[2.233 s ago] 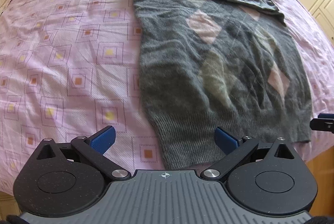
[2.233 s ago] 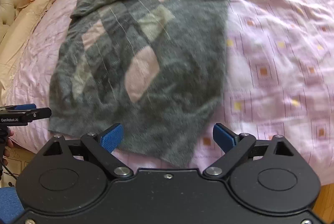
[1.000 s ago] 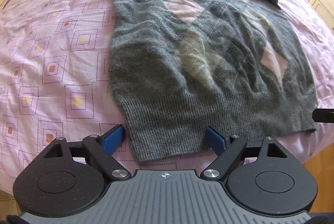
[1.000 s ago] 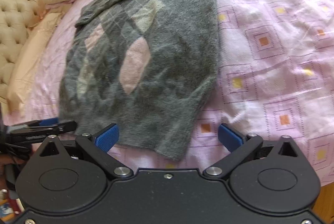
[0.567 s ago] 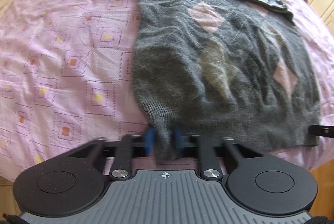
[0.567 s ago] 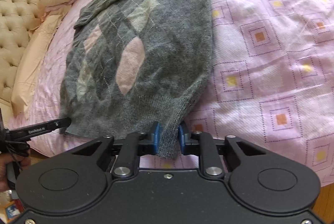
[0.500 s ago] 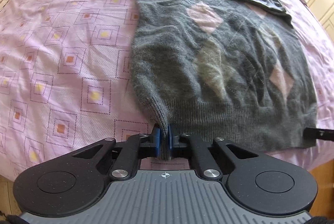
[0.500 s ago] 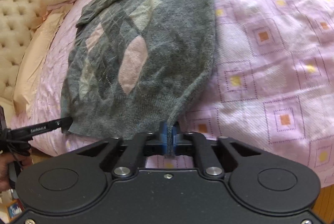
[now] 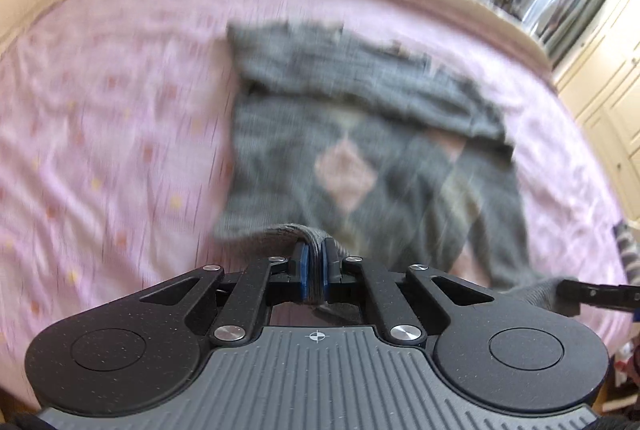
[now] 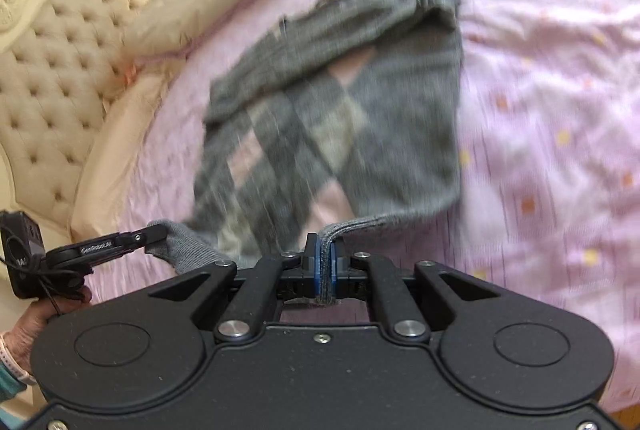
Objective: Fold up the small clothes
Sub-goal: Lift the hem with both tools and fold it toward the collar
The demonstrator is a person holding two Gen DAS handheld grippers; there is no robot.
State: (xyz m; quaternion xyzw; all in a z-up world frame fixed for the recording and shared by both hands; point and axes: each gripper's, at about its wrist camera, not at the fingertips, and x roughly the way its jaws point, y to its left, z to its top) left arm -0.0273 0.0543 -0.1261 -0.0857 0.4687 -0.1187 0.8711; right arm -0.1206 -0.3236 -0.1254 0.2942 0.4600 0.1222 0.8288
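Pinching the sweater's ribbed hem, both grippers are working as a pair: left gripper point(image 9: 314, 272) is pressed together on the near-left corner, right gripper point(image 10: 326, 272) is clamped on the near-right corner, w/ grey knit bunched between the blue pads. Holding the two corners at once is prob. so the hem comes up as one straight edge and can be carried toward the far end for a bottom-to-top fold, judging by the task. The sweater point(image 9: 372, 157) itself, grey argyle w/ pink and beige diamonds, is lying mid-bed on the pink patterned bedsheet point(image 9: 112, 133), its near edge lifting off the sheet while the rest is lying flat; both views are motion-blurred. At the far end the sleeves point(image 10: 360, 25) are lying folded across the chest, so they won't trail. Far left, a tufted headboard point(image 10: 52, 69) is showing. Writing: the left gripper's arm reads approx. "GenRobot.AI", partly blurred.
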